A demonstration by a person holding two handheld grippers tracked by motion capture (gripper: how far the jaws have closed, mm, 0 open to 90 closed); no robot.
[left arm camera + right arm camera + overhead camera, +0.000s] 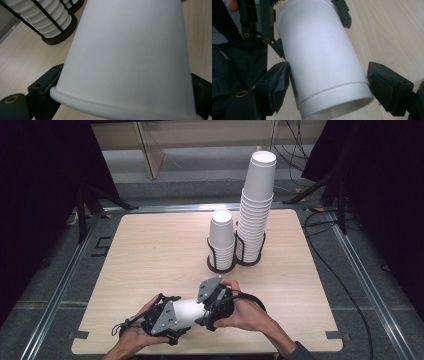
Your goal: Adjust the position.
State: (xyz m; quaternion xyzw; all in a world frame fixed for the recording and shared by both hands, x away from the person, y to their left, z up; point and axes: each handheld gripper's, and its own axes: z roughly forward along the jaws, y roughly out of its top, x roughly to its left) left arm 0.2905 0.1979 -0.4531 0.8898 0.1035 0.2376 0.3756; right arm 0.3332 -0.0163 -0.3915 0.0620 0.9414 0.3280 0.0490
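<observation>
A white paper cup (187, 312) lies on its side above the table's front edge, between my two grippers. My left gripper (177, 316) is shut on its wide rim end; in the left gripper view the cup (130, 50) fills the space between the black jaws of the left gripper (125, 86). My right gripper (203, 311) faces it from the other side. In the right gripper view the cup's base end (324, 62) sits between the jaws of the right gripper (329, 73). The left pad (283, 75) touches it and a thin gap shows at the right pad (378, 82).
Two stacks of white cups stand in black wire holders at mid-table: a short stack (221, 237) and a tall stack (256, 205), also seen as ribbed stacks (47, 17). The wooden table (150, 250) has bare room on the left. Cables (345, 285) trail on the floor at right.
</observation>
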